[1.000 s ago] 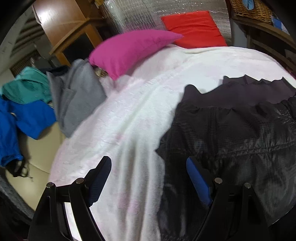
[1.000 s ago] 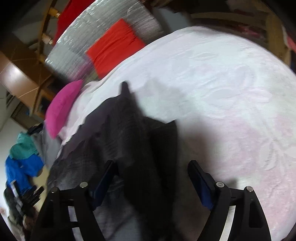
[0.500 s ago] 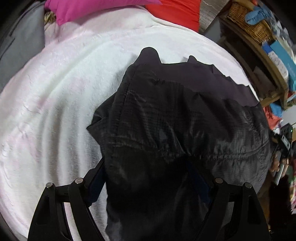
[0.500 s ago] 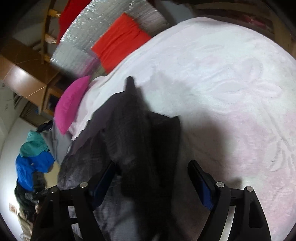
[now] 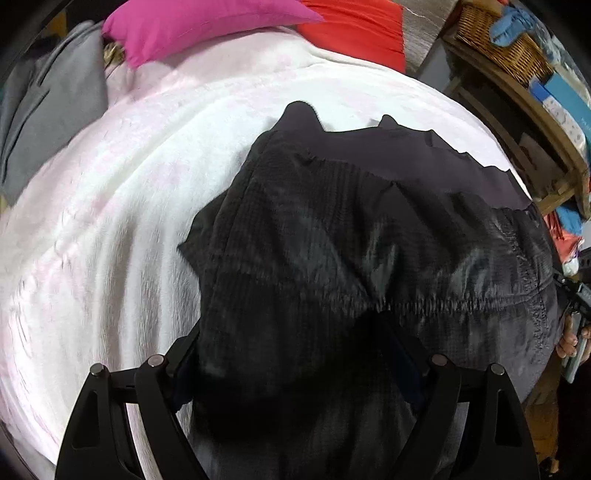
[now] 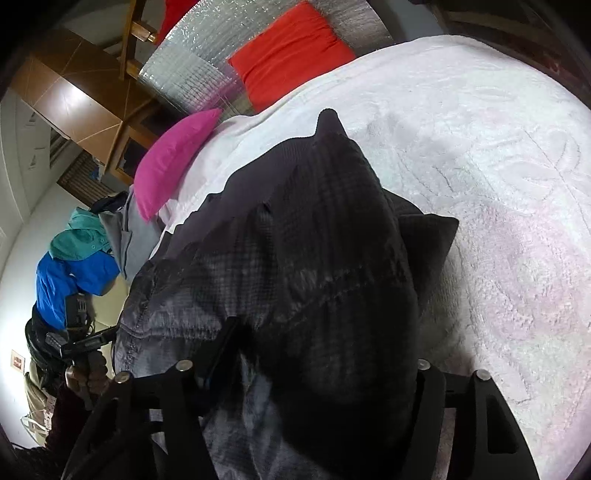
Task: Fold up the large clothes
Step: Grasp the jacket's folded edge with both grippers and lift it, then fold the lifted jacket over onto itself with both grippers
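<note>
Nearest in the left wrist view, the left tongs (image 5: 295,365) sit spread wide, and a thick fold of the black garment (image 5: 369,266) is bunched between their two fingers, draped over both blue pads so that these are mostly hidden. Whether the pads actually press the cloth cannot be told. From there the garment spreads away and to the right across the bed (image 5: 110,229), its elastic seam running across just beyond the tongs and its far hem lying in points on the pale pink-white cover.

In the right wrist view the right tongs (image 6: 314,365) are likewise set wide, with the same garment heaped over and between the fingers; only a blue edge of the left pad peeks out, and the grip itself cannot be judged. The cloth lies to the left and centre, bare bed cover to the right.

Farther off, a grey garment (image 5: 48,110) lies at the bed's left edge, a magenta pillow (image 5: 199,26) beyond it, and a red cushion (image 5: 354,26) at the far end. A wicker basket (image 5: 498,40) stands on a shelf at the far right.
</note>
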Action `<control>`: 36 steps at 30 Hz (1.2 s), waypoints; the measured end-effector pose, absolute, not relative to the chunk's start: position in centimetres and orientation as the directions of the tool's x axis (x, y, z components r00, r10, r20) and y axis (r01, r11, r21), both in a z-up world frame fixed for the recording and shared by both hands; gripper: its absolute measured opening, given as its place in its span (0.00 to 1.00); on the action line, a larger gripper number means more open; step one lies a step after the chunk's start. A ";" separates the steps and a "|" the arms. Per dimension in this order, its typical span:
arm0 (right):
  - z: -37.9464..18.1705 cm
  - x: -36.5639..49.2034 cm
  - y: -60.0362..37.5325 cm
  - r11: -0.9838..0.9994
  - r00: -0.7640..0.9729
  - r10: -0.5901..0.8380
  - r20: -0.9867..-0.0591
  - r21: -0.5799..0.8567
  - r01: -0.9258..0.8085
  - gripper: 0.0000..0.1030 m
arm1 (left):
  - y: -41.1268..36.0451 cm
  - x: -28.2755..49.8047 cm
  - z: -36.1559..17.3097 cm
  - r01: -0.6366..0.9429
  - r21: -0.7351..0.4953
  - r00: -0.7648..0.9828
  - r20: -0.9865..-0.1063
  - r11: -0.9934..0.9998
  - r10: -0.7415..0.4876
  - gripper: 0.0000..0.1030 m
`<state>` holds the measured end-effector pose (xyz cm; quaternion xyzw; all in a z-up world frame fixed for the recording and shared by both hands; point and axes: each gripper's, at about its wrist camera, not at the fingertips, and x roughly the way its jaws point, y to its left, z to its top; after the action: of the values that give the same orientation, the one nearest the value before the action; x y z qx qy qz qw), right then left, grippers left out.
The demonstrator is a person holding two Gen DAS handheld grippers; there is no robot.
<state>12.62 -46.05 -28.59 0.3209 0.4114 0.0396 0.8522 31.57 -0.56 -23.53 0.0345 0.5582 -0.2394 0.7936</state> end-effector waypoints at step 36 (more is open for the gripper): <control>-29.6 12.6 -46.8 0.785 0.669 0.339 -0.661 0.591 0.187 0.70 | -3.6 28.4 -22.7 0.506 0.061 0.440 -0.876 0.860 -0.197 0.84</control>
<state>12.62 -46.75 -29.56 0.3250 0.4041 0.0446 0.8538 28.45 -3.62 -22.70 0.1594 0.4854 -0.2109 0.8334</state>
